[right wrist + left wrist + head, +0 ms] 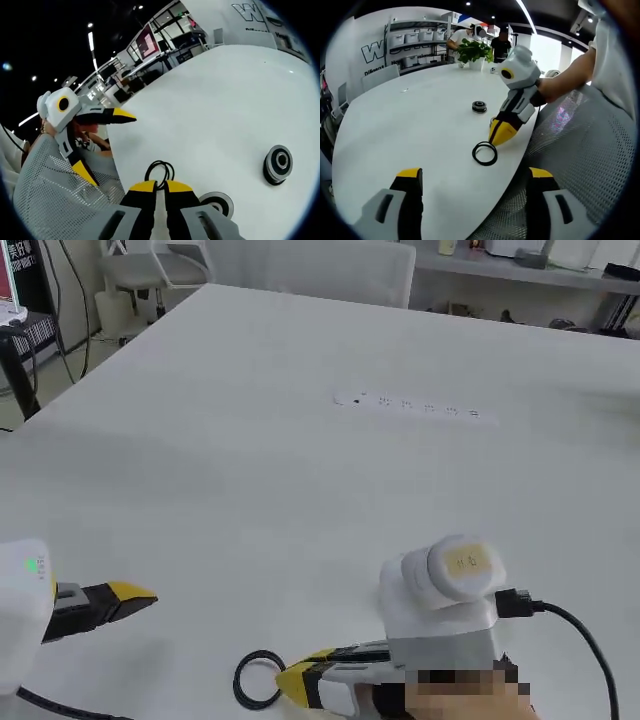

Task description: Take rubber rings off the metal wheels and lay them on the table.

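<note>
Under the rubber ring [474, 154] spread a broad white table [250, 470], smooth and matte, with its rounded edge running just past the ring on the person's side. Beyond that edge, near the ring, stood a chair [580, 150] with a grey mesh back.

The right gripper [160, 186], white-bodied with yellow-tipped black jaws, reached down to the ring. Its jaws were drawn together on the ring's near edge, with the rest of the loop lying flat on the table in front of the tips. The left gripper [475, 175] hung well apart from the ring, pointed toward it, with its jaws spread wide and nothing between them. Nothing lay on the table between it and the ring.

Far beyond the ring, at the other end of the table, a leafy green plant [475, 50] stood in a white pot. A flush row of sockets [410, 405] sat in the tabletop, well beyond the ring in the head view.

One metal wheel [278, 164] lay flat near the ring, off to one side of it. It was a round silver disc with a dark band around it and a dark hub. A second metal wheel [218, 202] lay closer to the ring, partly hidden behind one jaw of the right gripper. The ring itself was a thin black loop, round in section, with a slight sheen.
</note>
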The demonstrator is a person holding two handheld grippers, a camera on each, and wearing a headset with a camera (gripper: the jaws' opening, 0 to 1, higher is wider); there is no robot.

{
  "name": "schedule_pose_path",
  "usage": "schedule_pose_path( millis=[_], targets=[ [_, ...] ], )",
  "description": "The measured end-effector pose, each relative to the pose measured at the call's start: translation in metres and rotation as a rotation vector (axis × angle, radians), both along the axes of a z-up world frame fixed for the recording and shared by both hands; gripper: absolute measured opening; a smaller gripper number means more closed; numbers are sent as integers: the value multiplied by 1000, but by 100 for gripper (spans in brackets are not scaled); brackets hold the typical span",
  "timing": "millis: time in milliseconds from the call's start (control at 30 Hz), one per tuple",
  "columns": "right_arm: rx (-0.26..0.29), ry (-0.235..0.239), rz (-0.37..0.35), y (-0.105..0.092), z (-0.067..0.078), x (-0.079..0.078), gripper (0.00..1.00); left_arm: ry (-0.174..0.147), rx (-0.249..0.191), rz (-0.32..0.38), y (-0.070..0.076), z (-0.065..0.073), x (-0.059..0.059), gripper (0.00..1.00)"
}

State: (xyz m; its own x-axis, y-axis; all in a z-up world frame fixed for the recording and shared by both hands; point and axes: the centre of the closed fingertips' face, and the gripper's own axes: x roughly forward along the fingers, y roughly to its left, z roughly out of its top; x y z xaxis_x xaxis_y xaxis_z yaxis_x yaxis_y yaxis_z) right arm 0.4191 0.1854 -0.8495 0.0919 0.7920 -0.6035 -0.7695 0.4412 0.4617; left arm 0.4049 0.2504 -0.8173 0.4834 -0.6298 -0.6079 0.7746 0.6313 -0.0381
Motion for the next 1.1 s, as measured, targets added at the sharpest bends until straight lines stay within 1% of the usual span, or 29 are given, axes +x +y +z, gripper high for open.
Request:
schedule_pose_path(
  millis=[100, 233, 333, 467, 767, 1100],
  targets=[
    [-15, -25, 16, 0, -1, 0, 6, -1, 0, 2, 0, 0, 0, 83],
    [-37, -74, 46, -1, 0, 0, 8, 0, 3, 0, 0, 0, 0, 83],
    [-37, -79, 47, -2, 1, 1, 9, -1, 3, 2, 1, 0, 0, 82],
    [-25, -81, 36, -6, 5, 5, 10, -3, 0, 9, 2, 1, 1, 82],
    [15, -112, -1, -11, 25, 18, 11, 0, 5, 4, 1, 0, 0, 82],
    [44, -211, 27, -12, 48, 24, 18, 0, 5, 9, 3, 0, 1, 82]
  ],
)
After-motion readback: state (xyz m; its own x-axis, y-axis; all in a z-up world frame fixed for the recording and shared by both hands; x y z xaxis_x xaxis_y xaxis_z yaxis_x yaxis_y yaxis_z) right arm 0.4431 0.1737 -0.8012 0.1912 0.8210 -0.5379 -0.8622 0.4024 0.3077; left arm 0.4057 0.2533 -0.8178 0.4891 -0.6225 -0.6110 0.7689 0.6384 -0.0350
